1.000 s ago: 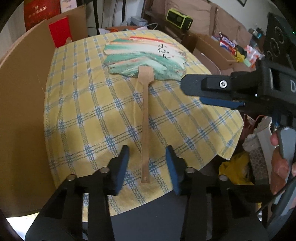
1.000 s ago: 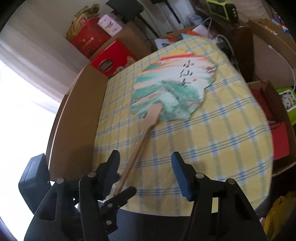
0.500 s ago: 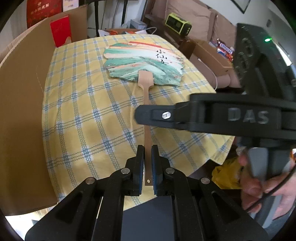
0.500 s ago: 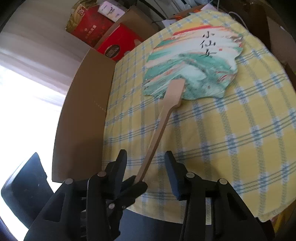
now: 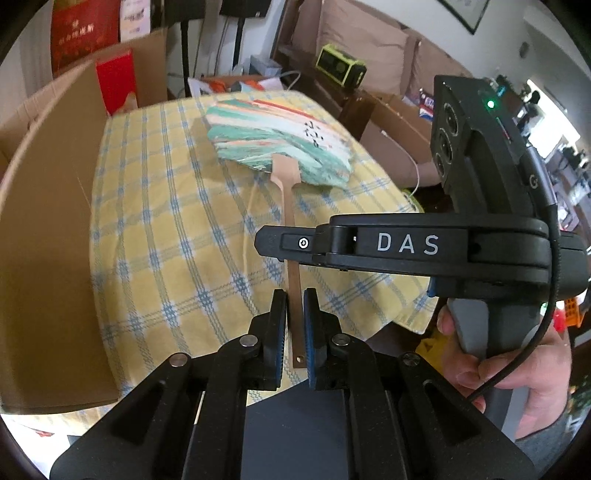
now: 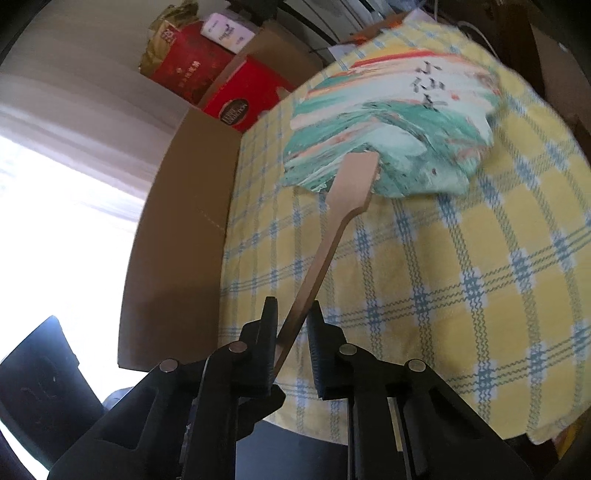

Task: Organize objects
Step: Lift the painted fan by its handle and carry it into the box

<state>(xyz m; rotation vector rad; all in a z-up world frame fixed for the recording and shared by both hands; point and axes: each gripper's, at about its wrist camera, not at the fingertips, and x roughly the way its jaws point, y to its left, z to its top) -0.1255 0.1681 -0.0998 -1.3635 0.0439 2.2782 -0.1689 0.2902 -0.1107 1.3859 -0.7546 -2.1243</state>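
Place: a lived-in home, living room
Seating: sofa [image 5: 369,40] with tan cushions at the far wall
Surface: yellow checked tablecloth [image 5: 166,229]
Clutter: cardboard boxes [image 5: 44,206] left, red gift boxes [image 6: 240,96] far, framed picture [image 5: 465,14] on wall

Black hand-held gripper [image 5: 294,317], blue pads, "DAS" lettering

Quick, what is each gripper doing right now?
Left gripper: shut on the fan handle.
Right gripper: has just been closing around the same handle, which sits between its jaws.
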